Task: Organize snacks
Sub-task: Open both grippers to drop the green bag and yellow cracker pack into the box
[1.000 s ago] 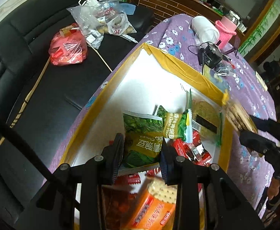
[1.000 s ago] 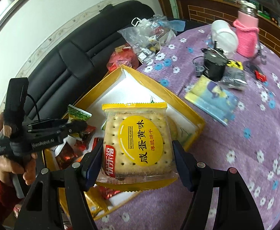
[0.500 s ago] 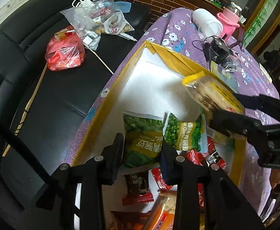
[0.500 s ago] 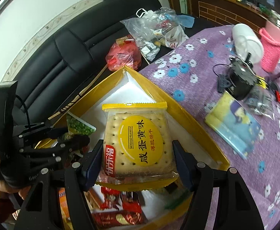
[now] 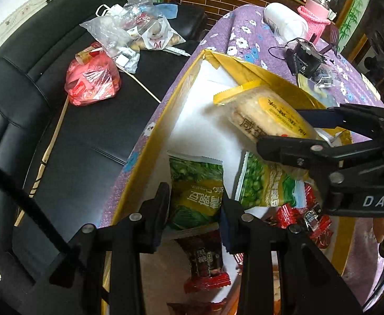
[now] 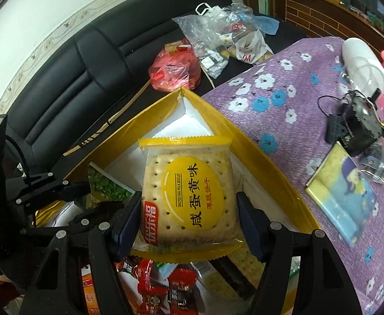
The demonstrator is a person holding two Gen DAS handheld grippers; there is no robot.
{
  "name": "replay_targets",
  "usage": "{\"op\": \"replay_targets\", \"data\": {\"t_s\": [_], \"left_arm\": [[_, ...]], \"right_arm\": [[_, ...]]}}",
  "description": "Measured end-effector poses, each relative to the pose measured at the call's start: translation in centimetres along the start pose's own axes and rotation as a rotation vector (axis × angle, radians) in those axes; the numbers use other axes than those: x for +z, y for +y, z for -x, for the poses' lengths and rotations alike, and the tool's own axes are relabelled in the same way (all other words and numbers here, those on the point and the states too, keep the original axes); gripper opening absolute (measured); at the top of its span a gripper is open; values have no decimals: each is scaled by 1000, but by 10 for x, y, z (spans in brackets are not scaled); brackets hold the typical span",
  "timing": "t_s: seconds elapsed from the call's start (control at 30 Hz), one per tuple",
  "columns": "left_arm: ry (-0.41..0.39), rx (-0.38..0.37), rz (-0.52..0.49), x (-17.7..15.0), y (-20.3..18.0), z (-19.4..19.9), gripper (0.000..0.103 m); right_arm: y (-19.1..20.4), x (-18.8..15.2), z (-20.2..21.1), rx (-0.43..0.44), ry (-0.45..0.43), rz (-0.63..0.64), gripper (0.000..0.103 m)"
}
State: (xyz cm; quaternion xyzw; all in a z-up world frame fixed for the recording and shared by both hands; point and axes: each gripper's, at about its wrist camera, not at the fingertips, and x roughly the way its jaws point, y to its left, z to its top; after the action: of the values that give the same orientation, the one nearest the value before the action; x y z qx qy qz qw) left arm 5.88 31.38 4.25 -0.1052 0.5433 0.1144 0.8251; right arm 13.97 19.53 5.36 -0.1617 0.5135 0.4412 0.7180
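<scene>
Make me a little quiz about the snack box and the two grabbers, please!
1. True or false: the right gripper holds the biscuit pack over the yellow box.
2. Which packet is between the left gripper's fingers? A green pea packet B red candy C pink cup
3. Fill in: the red plastic bag lies on the black ____.

Key: 1 true; 2 A; 3 sofa.
</scene>
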Motion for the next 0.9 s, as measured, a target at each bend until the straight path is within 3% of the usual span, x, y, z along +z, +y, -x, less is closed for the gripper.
{"op": "replay_targets", "data": {"t_s": [0.57, 0.63, 0.8, 0.9], "left_arm": [[-14, 2, 14, -1, -1, 4, 38], [-19, 8, 18, -2, -1, 7, 43], [-61, -18, 55, -8, -1, 23, 66], [-77, -17, 69, -13, -4, 32, 72]], "right_arm": [[-1, -8, 8, 5, -9, -8, 72], [-2, -13, 16, 8, -22, -14, 73], [-2, -28, 38, 19, -62, -44, 79], [-1, -37, 49, 30, -75, -53, 79]]}}
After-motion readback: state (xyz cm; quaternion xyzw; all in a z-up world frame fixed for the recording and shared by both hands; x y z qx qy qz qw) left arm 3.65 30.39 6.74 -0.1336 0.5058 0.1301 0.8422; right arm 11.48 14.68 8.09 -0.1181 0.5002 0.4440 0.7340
